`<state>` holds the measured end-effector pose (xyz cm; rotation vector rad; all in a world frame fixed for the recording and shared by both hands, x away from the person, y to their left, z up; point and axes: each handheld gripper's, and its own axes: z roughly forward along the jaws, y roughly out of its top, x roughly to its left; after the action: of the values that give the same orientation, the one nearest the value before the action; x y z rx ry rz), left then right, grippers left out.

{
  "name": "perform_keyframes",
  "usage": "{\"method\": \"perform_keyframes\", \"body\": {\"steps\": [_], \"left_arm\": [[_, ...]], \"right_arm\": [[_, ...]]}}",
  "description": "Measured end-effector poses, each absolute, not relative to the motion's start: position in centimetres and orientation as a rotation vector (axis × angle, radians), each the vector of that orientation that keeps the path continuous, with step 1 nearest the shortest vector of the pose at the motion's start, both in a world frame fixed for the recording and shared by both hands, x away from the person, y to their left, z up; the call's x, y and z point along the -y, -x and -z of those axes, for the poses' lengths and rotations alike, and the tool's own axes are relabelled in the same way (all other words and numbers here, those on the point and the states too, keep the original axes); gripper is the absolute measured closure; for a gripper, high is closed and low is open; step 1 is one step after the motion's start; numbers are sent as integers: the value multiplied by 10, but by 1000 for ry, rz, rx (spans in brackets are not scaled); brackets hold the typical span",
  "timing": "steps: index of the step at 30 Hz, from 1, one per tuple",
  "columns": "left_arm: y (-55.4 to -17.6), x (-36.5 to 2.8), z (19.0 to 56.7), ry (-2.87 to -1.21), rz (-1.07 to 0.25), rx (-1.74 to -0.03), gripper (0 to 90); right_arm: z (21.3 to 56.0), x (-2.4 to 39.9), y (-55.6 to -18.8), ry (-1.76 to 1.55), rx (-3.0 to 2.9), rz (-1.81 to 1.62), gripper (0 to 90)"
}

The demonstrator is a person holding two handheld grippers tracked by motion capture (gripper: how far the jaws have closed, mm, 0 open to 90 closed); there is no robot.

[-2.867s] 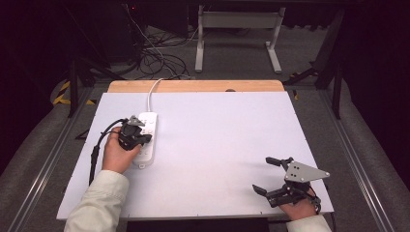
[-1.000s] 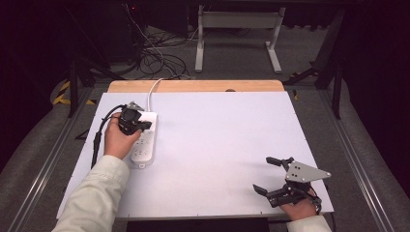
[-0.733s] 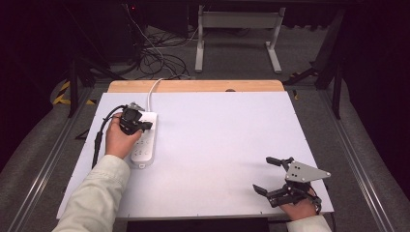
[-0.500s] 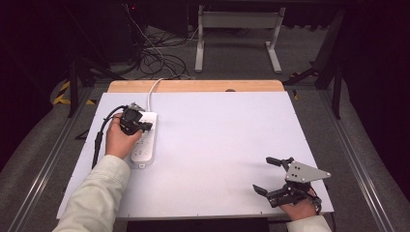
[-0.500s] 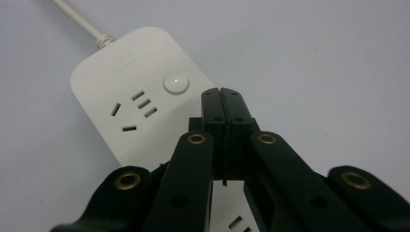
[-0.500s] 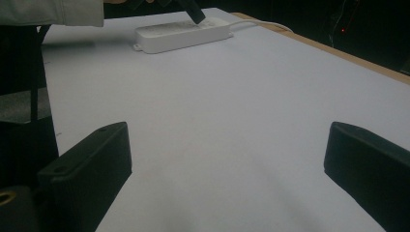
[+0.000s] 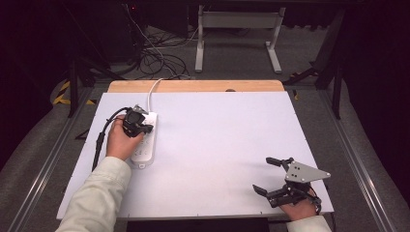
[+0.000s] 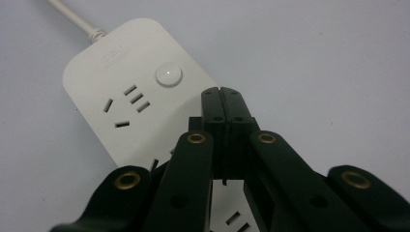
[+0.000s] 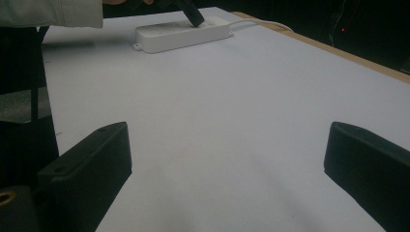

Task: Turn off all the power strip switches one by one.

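Note:
A white power strip [image 7: 145, 145] lies at the table's left, its cord [image 7: 153, 87] running off the far edge. My left gripper [image 7: 137, 123] is over the strip's far end. In the left gripper view its jaws are shut with nothing between them, and the left gripper [image 8: 223, 95] points just beside the round button [image 8: 168, 74] on the power strip [image 8: 104, 79]. My right gripper [image 7: 263, 175] rests open near the front right corner. The right gripper [image 9: 227, 137] spans bare table, with the power strip [image 9: 164, 35] and the left gripper [image 9: 192, 15] far off.
The white table top [image 7: 227, 130] ends in a wooden strip [image 7: 203, 86] at the far side. Loose cables [image 7: 157, 58] and a metal stand [image 7: 237, 24] are on the floor beyond. A black cable [image 7: 100, 141] trails from the left gripper.
Since 2.9 s ago my left gripper has moved along the strip toward its cord end. Over the last second it has held still. The right gripper has not moved.

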<state>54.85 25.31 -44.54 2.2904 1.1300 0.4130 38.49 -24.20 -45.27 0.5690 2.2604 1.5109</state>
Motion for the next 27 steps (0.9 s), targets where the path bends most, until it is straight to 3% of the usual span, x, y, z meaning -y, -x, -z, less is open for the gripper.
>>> {"method": "perform_keyframes", "body": {"steps": [11, 24, 27], "left_arm": [[-544, -248, 447, -2290, -468, -1133, 900], [-543, -250, 449, -2267, -439, -1154, 900], [-540, -244, 448, -2291, -502, -1156, 900]], "right_arm": [[453, 242, -385, -572, -2266, -1509, 35], [454, 241, -385, -569, -2272, -1508, 35], [454, 242, -385, -571, -2272, -1509, 35]]}}
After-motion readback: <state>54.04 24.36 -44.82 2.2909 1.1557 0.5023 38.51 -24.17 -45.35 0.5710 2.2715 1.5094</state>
